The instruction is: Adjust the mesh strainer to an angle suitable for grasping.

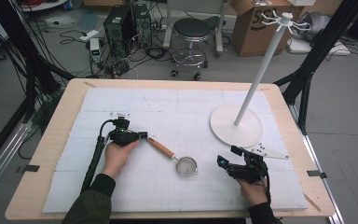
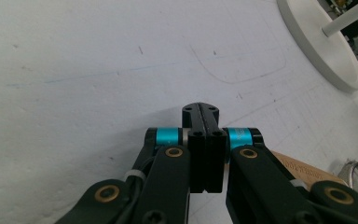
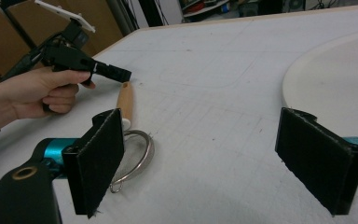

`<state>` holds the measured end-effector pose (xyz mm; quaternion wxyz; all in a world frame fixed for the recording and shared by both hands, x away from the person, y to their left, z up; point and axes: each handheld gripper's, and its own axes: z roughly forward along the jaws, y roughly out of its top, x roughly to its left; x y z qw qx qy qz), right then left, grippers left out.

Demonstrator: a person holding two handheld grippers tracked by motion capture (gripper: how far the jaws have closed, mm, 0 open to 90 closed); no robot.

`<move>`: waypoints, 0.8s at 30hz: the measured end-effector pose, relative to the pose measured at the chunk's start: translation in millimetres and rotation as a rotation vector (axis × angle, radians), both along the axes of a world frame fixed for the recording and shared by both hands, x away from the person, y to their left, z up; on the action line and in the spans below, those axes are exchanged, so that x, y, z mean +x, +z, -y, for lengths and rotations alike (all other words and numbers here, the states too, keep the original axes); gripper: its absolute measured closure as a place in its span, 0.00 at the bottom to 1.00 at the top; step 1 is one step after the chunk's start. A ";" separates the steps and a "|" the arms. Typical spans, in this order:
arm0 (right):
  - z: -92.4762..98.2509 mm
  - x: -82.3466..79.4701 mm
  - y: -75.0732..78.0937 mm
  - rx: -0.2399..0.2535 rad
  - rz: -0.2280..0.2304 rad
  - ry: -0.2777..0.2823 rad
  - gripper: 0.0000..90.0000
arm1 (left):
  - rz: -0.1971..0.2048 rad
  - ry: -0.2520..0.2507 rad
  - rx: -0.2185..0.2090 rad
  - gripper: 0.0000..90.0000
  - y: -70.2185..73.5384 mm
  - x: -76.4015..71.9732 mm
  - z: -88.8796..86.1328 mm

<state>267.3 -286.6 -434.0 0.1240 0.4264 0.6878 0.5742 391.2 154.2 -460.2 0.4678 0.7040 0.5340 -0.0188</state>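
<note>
A small strainer (image 1: 177,158) with a wooden handle lies flat on the white mat (image 1: 135,100) that covers the table, a little nearer the person's edge than the middle and closer to the right side than the left. Its long axis runs on a diagonal: the handle end points up and left toward the left gripper (image 1: 142,135), and the round mesh bowl sits at the lower right, toward the right gripper (image 1: 227,156).

The left gripper has its jaws pressed together with nothing between them, and their tips sit just at the free end of the handle. In the right gripper view they seem to stop just short of the wood, but whether they touch it I cannot tell for sure. In the left gripper view the handle (image 2: 303,170) runs off below and to the right of the closed jaws.

The right gripper (image 3: 214,161) stands wide open and empty, well apart from the strainer's rim (image 3: 137,156), which lies just beyond its left pad.

So the left hand is nearer the handle and the right hand nearer the bowl. The white hanging stand (image 1: 237,123) rises toward the far right corner, beyond the right gripper.
</note>
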 end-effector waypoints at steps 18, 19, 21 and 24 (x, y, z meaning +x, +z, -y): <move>-0.1 -0.1 0.3 0.002 -0.002 0.000 0.17 | -0.039 -0.083 0.011 1.00 -0.6 -8.1 15.4; 0.1 0.0 0.3 0.001 0.001 0.000 0.17 | -0.037 -0.093 0.018 1.00 -0.4 -9.5 17.7; 0.6 0.2 0.3 -0.001 0.006 -0.001 0.17 | -0.037 -0.100 0.018 1.00 -0.2 -12.4 21.6; 0.5 -0.7 0.7 0.002 -0.002 -0.003 0.17 | -0.023 -0.110 0.031 1.00 0.2 -15.9 25.2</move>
